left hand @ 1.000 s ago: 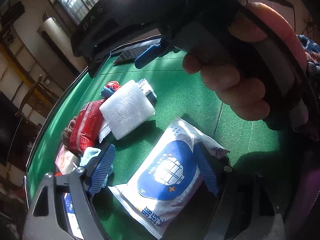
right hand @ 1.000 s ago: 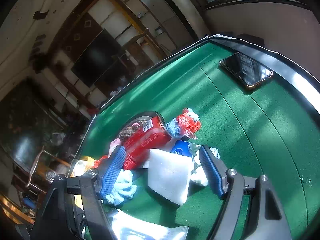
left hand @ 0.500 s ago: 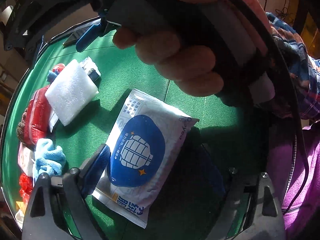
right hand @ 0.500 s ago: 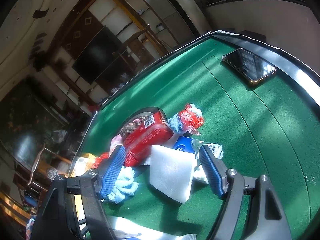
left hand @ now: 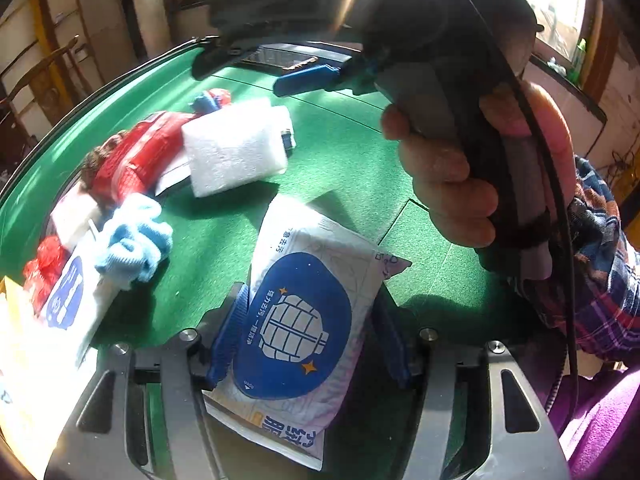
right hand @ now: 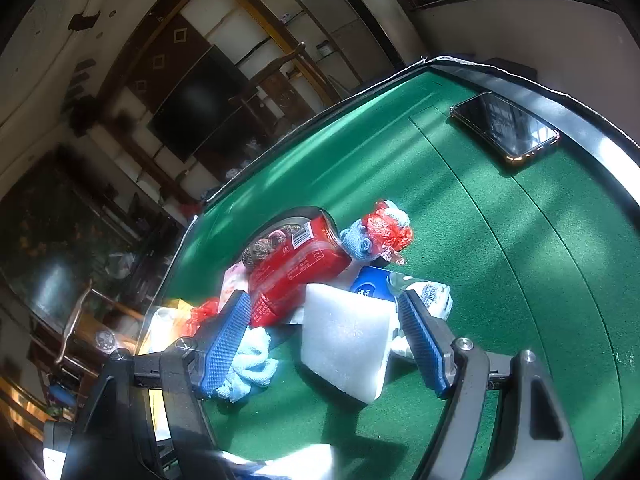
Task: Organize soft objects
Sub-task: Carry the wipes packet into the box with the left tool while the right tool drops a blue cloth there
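On a green tabletop (left hand: pixel 344 160), the left gripper (left hand: pixel 306 332) has just been closing its jaws around a white packet with a blue label (left hand: pixel 304 320), which lies flat near the near edge; the blue pads now sit against the packet's two long sides, so a grip looks made or all but made. A second ago the packet lay askew between wider jaws, and the gripper has since rolled to square up with it. That suggests the packet is next to be lifted and sorted.

The right gripper (right hand: pixel 326 340), held in a hand (left hand: pixel 452 184), hovers with its jaws apart and empty, framing a white foam block (right hand: pixel 346 344) without touching it.

Toward the left edge, the rest waits in a heap: a red bag (right hand: pixel 296 268), a light blue cloth (left hand: pixel 134 240) and a small red-and-blue bundle (right hand: pixel 380 230).

No bin, tray or box shows in either view.

A phone (right hand: pixel 504 128) lies by the far edge.
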### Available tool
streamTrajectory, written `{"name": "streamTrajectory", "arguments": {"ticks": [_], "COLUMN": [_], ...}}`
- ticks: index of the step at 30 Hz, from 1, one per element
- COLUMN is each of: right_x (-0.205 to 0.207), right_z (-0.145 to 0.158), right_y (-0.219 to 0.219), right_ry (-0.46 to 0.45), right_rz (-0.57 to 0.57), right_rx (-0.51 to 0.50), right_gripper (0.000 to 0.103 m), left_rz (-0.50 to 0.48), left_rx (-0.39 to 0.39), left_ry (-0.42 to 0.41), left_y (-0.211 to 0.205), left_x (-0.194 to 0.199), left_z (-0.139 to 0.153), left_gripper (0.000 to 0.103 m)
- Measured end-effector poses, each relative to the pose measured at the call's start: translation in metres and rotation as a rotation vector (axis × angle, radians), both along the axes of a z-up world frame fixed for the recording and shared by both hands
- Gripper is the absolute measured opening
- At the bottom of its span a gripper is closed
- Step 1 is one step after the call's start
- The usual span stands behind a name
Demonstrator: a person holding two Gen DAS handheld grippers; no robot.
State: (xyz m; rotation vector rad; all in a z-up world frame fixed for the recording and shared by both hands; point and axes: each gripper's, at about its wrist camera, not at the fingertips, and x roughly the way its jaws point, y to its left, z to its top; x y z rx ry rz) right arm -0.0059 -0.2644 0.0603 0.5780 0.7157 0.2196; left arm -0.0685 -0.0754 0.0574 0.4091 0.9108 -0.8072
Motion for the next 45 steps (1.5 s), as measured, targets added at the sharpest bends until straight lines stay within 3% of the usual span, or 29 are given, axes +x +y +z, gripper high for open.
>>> {"name": "streamTrajectory", "arguments": {"ticks": [7, 12, 15, 17, 18, 19, 21, 24, 31, 37, 42, 45], "right_x": [-0.001, 0.002, 0.012, 0.021, 0.026, 0.03, 0.034, 0.029, 0.007, 0.001, 0.004, 0.006], "right_z": [0.003, 0.006, -0.001, -0.011, -0.017, -0.023, -0.032, -0.03, 0.005, 0.038, 0.048, 0.046], "right_y": [0.027, 0.066, 0.103, 0.128, 0.138, 0.148, 0.159, 0.163, 0.151, 0.166, 0.198, 0.234], "right_ry": [-0.02, 0.021, 0.073, 0.104, 0.125, 0.146, 0.16, 0.138, 0.082, 0.024, -0.002, 0.0], "right_rz": [0.096, 0.192, 0.244, 0.259, 0.266, 0.274, 0.296, 0.291, 0.278, 0.306, 0.414, 0.5], "right_rx": [-0.063, -0.089, -0.197, -0.29, -0.332, -0.365, -0.391, -0.415, -0.375, -0.339, -0.22, -0.201], "right_gripper": [0.071, 0.071, 0.07, 0.061, 0.052, 0.042, 0.033, 0.026, 0.026, 0.026, 0.026, 0.026], "left_rz": [0.232, 0.346, 0.402, 0.439, 0.462, 0.485, 0.53, 0.605, 0.752, 0.849, 0.891, 0.901], "left_rx": [-0.173, -0.28, -0.338, -0.362, -0.367, -0.37, -0.377, -0.38, -0.359, -0.314, -0.268, -0.225], "left_ry": [-0.025, -0.077, -0.1, -0.114, -0.121, -0.129, -0.141, -0.163, -0.177, -0.126, -0.069, -0.046], "left_y": [0.088, 0.147, 0.174, 0.191, 0.2, 0.209, 0.228, 0.259, 0.312, 0.333, 0.336, 0.331], "left_x": [-0.024, -0.033, -0.033, -0.032, -0.03, -0.03, -0.032, -0.029, -0.002, 0.046, 0.084, 0.105], "left_z": [0.039, 0.067, 0.075, 0.078, 0.078, 0.079, 0.082, 0.084, 0.075, 0.052, 0.033, 0.024], "left_gripper": [0.056, 0.056, 0.056, 0.056, 0.056, 0.056, 0.056, 0.056, 0.056, 0.056, 0.056, 0.056]}}
